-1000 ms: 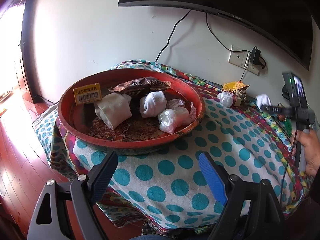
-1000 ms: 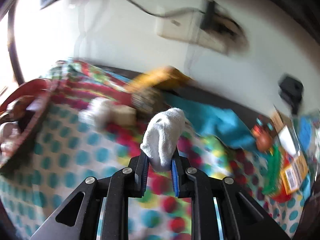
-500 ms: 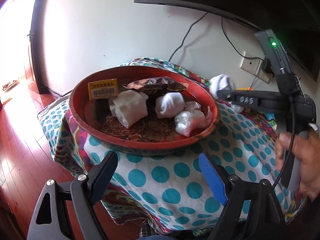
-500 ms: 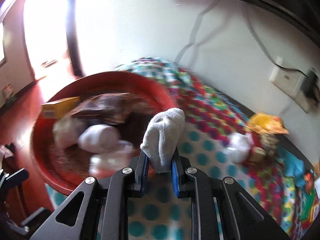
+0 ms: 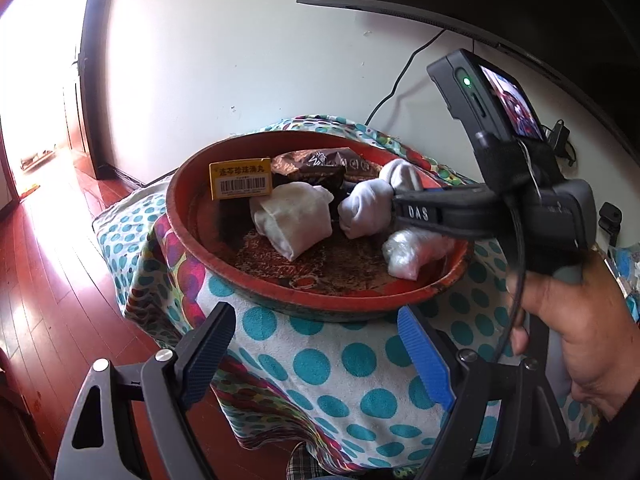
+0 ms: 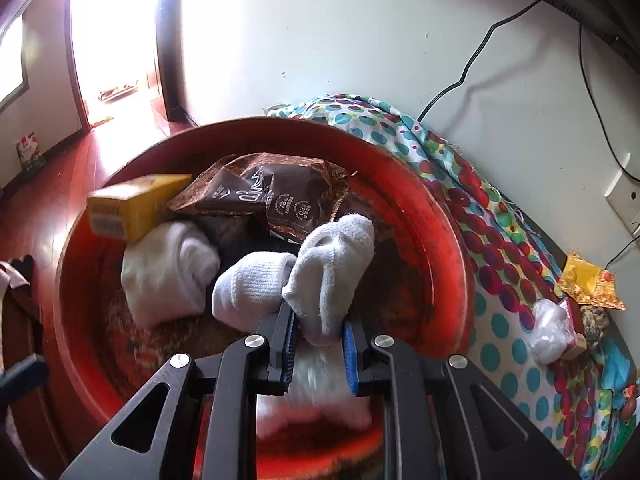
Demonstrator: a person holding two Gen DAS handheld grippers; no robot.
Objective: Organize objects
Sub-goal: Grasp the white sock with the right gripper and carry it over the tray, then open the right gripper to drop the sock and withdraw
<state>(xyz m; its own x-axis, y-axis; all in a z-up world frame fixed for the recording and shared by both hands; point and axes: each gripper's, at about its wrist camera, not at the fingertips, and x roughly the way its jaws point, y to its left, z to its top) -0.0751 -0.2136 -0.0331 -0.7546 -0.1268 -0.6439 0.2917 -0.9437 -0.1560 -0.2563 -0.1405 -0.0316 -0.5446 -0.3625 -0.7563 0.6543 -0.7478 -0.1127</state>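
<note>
A round red basin [image 5: 188, 216] [image 6: 448, 232] sits on a polka-dot cloth. Inside lie a yellow box [image 5: 241, 179] [image 6: 132, 204], brown snack packets [image 5: 316, 162] [image 6: 276, 196], a cream rolled sock [image 5: 292, 216] [image 6: 168, 268], a white rolled sock [image 5: 366, 208] [image 6: 252, 284] and a clear plastic bag [image 5: 408, 250]. My right gripper [image 6: 318, 340] is shut on another white sock [image 6: 332, 264] [image 5: 400, 174] and holds it over the basin, above the other socks. My left gripper [image 5: 312, 356] hangs open and empty in front of the basin's near rim.
The polka-dot cloth [image 5: 320, 364] covers the table. To the right on the cloth lie a plastic bag [image 6: 548, 332] and a yellow wrapper [image 6: 588, 284]. A wall with cables and an outlet [image 6: 624, 192] stands behind. Red wooden floor [image 5: 48, 280] lies to the left.
My right gripper has swung left with the white sock, from over the cloth's right side to above the basin. The left gripper has drifted only slightly.
</note>
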